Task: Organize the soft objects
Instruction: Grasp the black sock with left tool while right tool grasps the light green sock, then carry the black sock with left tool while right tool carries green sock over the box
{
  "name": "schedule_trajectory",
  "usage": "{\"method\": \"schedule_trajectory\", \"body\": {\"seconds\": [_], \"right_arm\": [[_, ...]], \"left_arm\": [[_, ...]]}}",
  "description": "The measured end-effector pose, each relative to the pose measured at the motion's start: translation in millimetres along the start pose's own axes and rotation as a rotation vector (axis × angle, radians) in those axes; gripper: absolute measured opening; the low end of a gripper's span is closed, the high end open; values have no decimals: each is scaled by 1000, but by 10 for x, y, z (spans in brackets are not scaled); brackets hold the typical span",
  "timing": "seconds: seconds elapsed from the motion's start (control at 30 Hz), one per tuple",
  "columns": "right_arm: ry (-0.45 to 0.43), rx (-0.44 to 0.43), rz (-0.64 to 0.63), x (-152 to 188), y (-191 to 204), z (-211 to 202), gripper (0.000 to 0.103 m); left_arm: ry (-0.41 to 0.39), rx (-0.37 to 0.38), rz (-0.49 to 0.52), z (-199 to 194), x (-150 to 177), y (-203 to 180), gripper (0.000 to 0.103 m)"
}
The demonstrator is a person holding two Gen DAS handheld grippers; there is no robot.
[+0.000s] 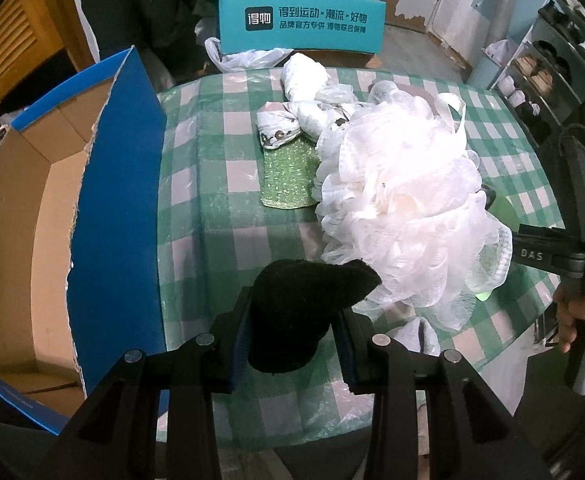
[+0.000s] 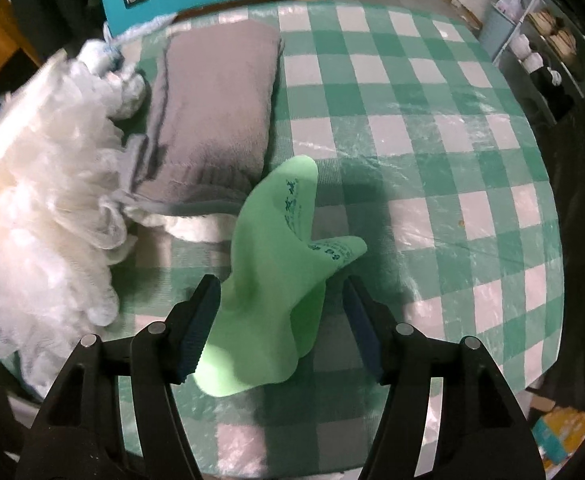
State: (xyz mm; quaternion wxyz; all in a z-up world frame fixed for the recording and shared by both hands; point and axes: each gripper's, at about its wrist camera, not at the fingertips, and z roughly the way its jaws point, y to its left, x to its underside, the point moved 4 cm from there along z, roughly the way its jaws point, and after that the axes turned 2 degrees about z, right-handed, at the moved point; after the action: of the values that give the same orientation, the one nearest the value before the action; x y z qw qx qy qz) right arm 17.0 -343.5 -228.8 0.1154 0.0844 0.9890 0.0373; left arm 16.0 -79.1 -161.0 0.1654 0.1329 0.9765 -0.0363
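Note:
My left gripper (image 1: pixel 294 334) is shut on a black soft cloth (image 1: pixel 304 312), held above the near edge of the green checked table (image 1: pixel 208 168). A big white mesh bath puff (image 1: pixel 404 208) lies just right of it, with a green glitter sponge (image 1: pixel 288 176) and a knotted white printed cloth (image 1: pixel 308 108) behind. My right gripper (image 2: pixel 280 320) has a light green cloth (image 2: pixel 280 280) between its jaws; the left pad touches it, the right pad stands apart. A folded grey towel (image 2: pixel 212 120) and the puff (image 2: pixel 40 184) lie to its left.
An open blue cardboard box (image 1: pixel 116 216) stands at the table's left edge. A teal box with white lettering (image 1: pixel 300 20) stands behind the table. White plastic bags (image 1: pixel 248 58) lie at the far edge. A shoe rack (image 1: pixel 540 76) stands at the right.

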Motion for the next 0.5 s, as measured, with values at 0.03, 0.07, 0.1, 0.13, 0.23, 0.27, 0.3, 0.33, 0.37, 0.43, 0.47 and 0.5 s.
{"method": "schedule_trajectory", "body": {"seconds": [0.03,0.07,0.1,0.13,0.23,0.27,0.3,0.33,0.37,0.43,0.47,0.5], "right_arm": [[3,7,-8,-11,10,32,63],[7,13,-17,-22,19,59,62],[11,19,-24,-33,23,77,54],[13,17,-32,-45,25,93,31],[23,13,-36,-55,8,95,7],[13,12,-39,-59,3,58,6],[4,10,-41,-69,-2,28,5],[-11,8,-38,-66,1,-20,5],[-25,0,-36,-55,7,-76,5],[-53,-14,-33,-55,17,-201,5],[-68,-22,-35,-64,27,-259,5],[-82,-23,-39,-71,42,-314,5]], "left_arm": [[0,0,-1,-2,-3,12,38],[-1,2,-2,-3,-5,16,38],[-2,4,-3,-11,-9,20,38],[-4,5,-4,-17,-12,22,38],[-14,6,-2,-51,-29,21,38],[-18,7,-3,-61,-33,22,38],[-22,8,-3,-77,-41,22,38],[-26,9,-3,-87,-45,20,38],[-30,11,-1,-103,-55,17,38],[-39,13,0,-134,-62,10,38],[-44,12,1,-152,-70,11,38],[-49,10,1,-171,-74,10,38]]}}
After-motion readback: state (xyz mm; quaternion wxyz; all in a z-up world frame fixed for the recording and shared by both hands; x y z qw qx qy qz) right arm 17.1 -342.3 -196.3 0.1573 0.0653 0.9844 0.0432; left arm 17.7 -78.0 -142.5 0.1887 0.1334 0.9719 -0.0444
